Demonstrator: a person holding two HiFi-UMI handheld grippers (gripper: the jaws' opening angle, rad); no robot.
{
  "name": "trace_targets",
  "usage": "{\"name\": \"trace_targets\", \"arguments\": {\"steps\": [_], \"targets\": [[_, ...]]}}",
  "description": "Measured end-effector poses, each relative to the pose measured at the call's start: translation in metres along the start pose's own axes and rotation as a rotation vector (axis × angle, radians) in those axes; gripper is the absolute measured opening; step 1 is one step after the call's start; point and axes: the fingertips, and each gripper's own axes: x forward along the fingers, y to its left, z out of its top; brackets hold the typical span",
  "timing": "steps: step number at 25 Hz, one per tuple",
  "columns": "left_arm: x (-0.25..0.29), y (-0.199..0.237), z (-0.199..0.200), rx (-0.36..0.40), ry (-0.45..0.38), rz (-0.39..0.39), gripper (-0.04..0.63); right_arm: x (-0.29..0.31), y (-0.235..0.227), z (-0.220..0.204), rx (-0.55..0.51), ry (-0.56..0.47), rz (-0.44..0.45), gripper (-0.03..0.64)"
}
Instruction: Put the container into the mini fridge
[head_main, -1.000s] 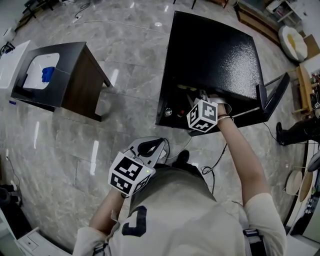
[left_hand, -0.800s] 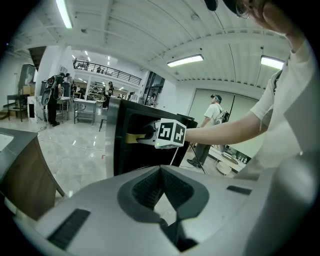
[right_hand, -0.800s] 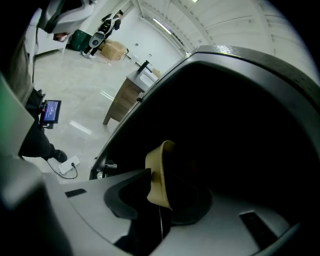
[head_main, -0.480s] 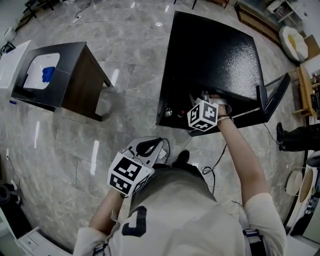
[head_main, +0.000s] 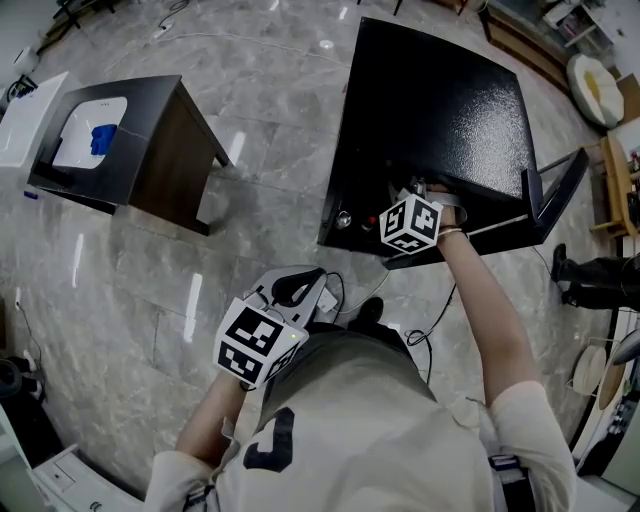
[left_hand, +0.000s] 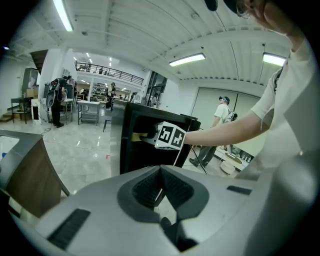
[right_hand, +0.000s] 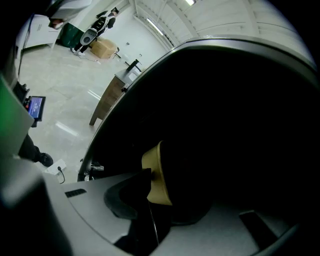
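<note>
The right gripper (right_hand: 150, 192) reaches into the mini fridge (head_main: 440, 110), its jaws narrow on the tan container (right_hand: 156, 172), seemingly pinching its rim in the dark interior. Well behind it, the left gripper (left_hand: 161, 184) has its jaws pressed together, empty

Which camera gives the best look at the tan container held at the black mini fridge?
The right gripper view: the tan container sits close up in the right hand-held gripper, inside the black mini fridge. The left gripper view shows it only as a distant yellowish sliver; the head view hides it.
</note>
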Motion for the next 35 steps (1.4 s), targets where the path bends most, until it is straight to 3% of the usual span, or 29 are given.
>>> {"name": "trace_targets", "arguments": {"steps": [35], "targets": [[-0.021, 0.047, -0.012, -0.026, 0.022, 0.089, 0.057, -0.009, -0.014, -0.008, 0.069, 0.01, -0.069, 0.094]]}}
